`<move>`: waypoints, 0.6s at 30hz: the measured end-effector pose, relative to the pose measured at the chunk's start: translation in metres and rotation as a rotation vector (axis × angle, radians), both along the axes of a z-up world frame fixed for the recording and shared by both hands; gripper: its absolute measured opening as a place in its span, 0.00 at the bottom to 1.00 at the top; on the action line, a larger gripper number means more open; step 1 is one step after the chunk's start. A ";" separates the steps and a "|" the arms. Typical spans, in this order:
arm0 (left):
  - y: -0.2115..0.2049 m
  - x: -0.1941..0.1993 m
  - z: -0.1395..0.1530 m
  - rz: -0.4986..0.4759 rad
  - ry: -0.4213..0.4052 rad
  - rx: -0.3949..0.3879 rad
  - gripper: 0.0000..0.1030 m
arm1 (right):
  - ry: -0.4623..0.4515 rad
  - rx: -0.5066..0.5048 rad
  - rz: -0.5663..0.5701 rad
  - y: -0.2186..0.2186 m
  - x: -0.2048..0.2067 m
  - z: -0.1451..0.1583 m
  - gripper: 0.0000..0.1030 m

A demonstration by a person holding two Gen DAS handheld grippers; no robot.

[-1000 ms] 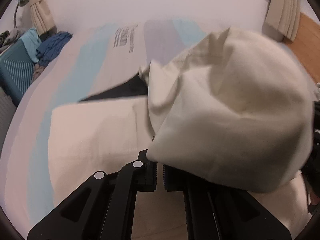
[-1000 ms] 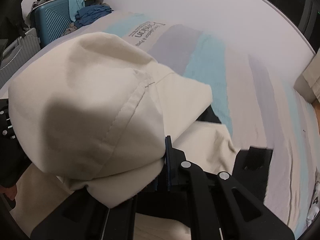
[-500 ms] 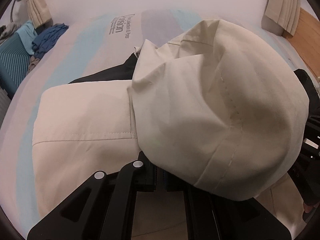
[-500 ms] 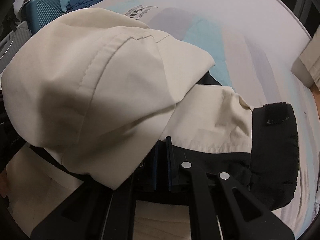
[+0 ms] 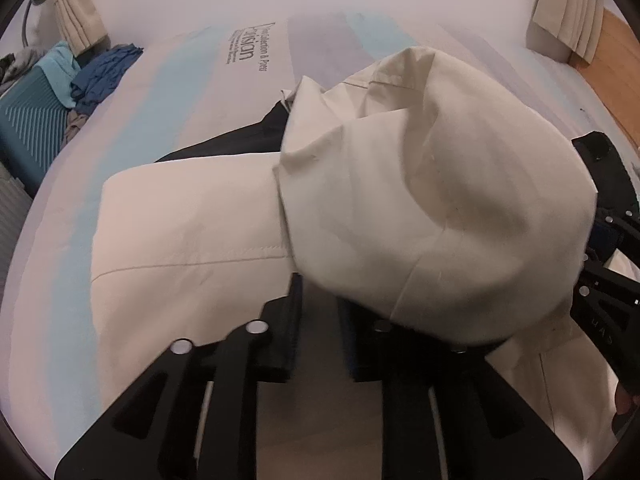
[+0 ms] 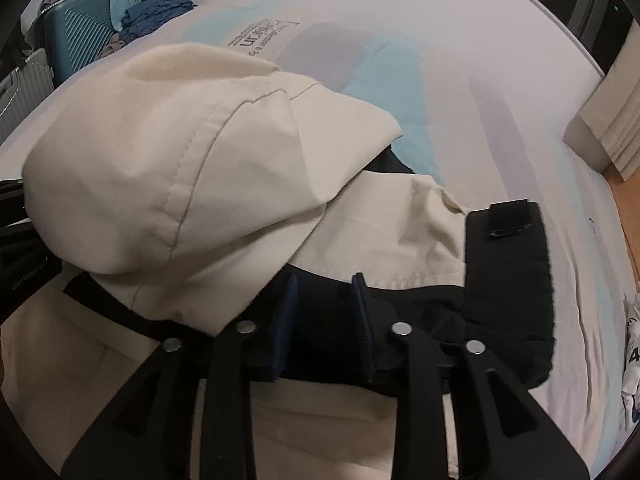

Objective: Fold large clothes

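A cream jacket with black trim lies on the bed; its body (image 5: 188,248) spreads flat and its puffed cream hood (image 5: 432,208) is folded back over it. In the right wrist view the hood (image 6: 160,168) sits at left, with a black cuff and strap (image 6: 508,276) at right. My left gripper (image 5: 320,312) is open, its fingers just under the hood's edge, holding nothing. My right gripper (image 6: 326,308) is open over the black trim, also empty. The right gripper also shows at the right edge of the left wrist view (image 5: 608,264).
The bed has a striped pastel sheet (image 5: 168,92) with printed text. A teal suitcase (image 5: 28,120) and a pile of blue clothes (image 5: 104,76) stand at the far left. Curtains and wooden floor (image 5: 612,64) lie at the right. A white printed item (image 6: 632,344) lies at the right bed edge.
Both grippers were shut on the hood and carried it down over the jacket. Now both have opened and let it go; the hood rests on the jacket.
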State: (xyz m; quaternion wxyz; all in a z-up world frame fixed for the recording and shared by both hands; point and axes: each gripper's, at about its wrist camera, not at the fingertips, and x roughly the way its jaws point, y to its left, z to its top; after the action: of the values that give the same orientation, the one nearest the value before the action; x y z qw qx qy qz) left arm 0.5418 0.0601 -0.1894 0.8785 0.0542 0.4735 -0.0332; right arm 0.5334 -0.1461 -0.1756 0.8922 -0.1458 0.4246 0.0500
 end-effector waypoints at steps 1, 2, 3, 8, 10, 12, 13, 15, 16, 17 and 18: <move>0.002 -0.003 0.003 0.003 0.000 -0.002 0.28 | -0.005 0.003 -0.003 -0.001 -0.002 0.002 0.36; 0.002 -0.005 0.005 0.007 0.000 -0.001 0.30 | -0.009 0.005 -0.006 -0.002 -0.001 0.005 0.40; 0.004 -0.006 0.007 0.011 -0.002 -0.005 0.38 | -0.014 0.010 -0.011 -0.003 -0.001 0.009 0.41; 0.013 -0.017 0.023 0.040 -0.029 -0.027 0.61 | -0.032 0.021 -0.018 -0.004 -0.005 0.022 0.53; 0.013 -0.020 0.028 0.038 -0.043 -0.018 0.66 | -0.045 0.022 -0.015 -0.002 -0.009 0.027 0.61; 0.014 -0.021 0.031 0.039 -0.043 -0.017 0.69 | -0.053 0.030 -0.010 -0.001 -0.013 0.032 0.66; 0.016 -0.022 0.031 0.044 -0.041 -0.022 0.72 | -0.060 0.031 -0.006 0.001 -0.015 0.034 0.68; 0.018 -0.025 0.033 0.050 -0.039 -0.030 0.78 | -0.072 0.028 0.004 0.004 -0.019 0.037 0.72; 0.019 -0.027 0.033 0.051 -0.042 -0.030 0.80 | -0.075 0.029 0.007 0.006 -0.020 0.038 0.76; 0.020 -0.029 0.034 0.050 -0.046 -0.034 0.81 | -0.080 0.030 0.012 0.007 -0.021 0.039 0.81; 0.021 -0.031 0.034 0.050 -0.047 -0.036 0.84 | -0.083 0.028 0.013 0.008 -0.022 0.040 0.83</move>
State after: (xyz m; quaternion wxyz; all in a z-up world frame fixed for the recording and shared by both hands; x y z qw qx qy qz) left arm 0.5111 0.0810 -0.1555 0.8907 0.0272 0.4534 -0.0188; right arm 0.5110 -0.1379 -0.1360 0.9107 -0.1382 0.3854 0.0554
